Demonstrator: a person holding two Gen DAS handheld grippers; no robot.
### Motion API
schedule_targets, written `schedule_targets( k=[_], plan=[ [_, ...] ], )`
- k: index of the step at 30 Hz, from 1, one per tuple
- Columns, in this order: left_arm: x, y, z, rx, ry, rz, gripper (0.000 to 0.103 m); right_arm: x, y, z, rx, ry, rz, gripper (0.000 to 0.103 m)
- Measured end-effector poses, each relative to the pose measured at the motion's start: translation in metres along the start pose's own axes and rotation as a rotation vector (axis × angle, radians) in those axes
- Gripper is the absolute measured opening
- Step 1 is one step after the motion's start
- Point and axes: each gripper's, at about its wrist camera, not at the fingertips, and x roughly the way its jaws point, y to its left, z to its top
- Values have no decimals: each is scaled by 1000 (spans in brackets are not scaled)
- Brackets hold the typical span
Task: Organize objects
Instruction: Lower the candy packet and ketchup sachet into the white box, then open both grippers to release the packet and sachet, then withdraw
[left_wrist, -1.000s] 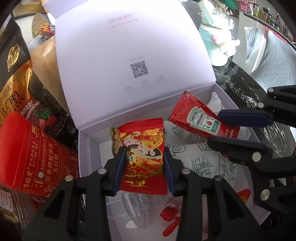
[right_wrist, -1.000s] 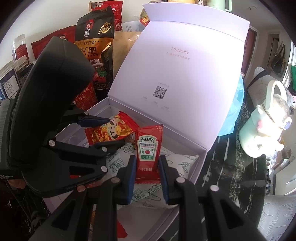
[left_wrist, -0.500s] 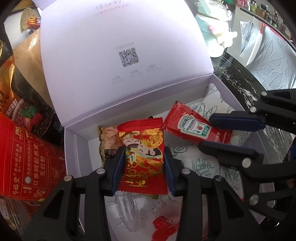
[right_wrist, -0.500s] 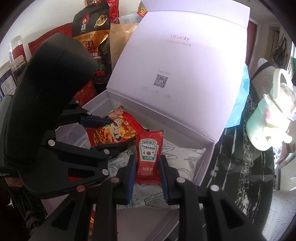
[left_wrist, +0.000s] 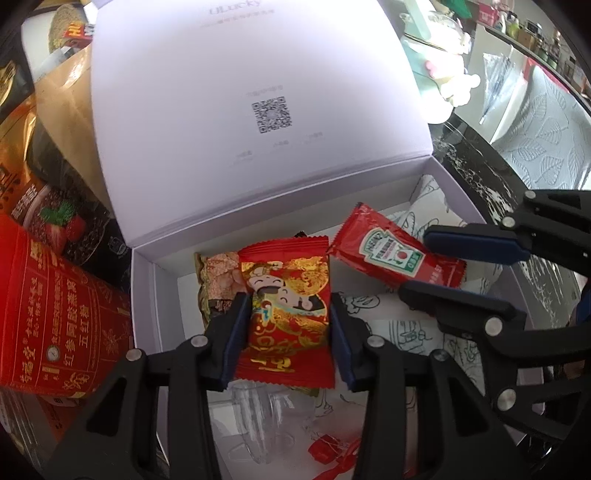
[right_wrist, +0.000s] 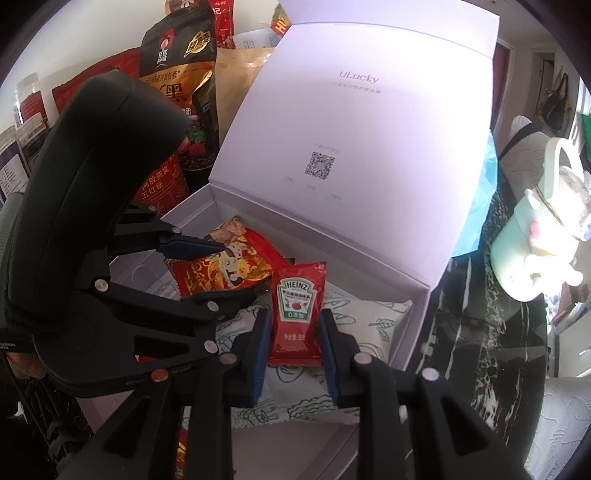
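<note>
My left gripper (left_wrist: 286, 332) is shut on a red and gold candy packet (left_wrist: 286, 310) and holds it over the open white box (left_wrist: 147, 295). My right gripper (right_wrist: 293, 343) is shut on a red Heinz ketchup sachet (right_wrist: 297, 310) and holds it over the same box (right_wrist: 417, 332). In the left wrist view the right gripper (left_wrist: 424, 266) and the sachet (left_wrist: 395, 254) are to the right of the candy. In the right wrist view the left gripper (right_wrist: 221, 266) and the candy (right_wrist: 229, 269) are to the left. A brown snack packet (left_wrist: 214, 280) lies in the box behind the candy.
The box lid (left_wrist: 251, 103) stands upright behind. White printed packets (left_wrist: 402, 325) and a clear plastic piece (left_wrist: 258, 417) lie inside the box. Snack bags (left_wrist: 48, 310) crowd the left side. A pale mug (right_wrist: 535, 247) stands on the dark marble table (right_wrist: 480, 332) to the right.
Both grippers have moved forward and lower into the box, each still holding its packet. The ketchup sachet has come closer to the candy packet.
</note>
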Motion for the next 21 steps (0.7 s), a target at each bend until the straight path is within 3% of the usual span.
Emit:
schedule_targets(
  k=[4,8,21],
  plan=[
    [-9,2,-5,-29,-16,16,47,-5,2,-1,11,-17,-26,28],
    [-20,4,-8,-51,-36,33,56,-13,4,-2,24,-29,-61,35],
    [-64,17,-18,-101,-122,83,61,-43,-5,0,100,-80,-139,43]
  ],
)
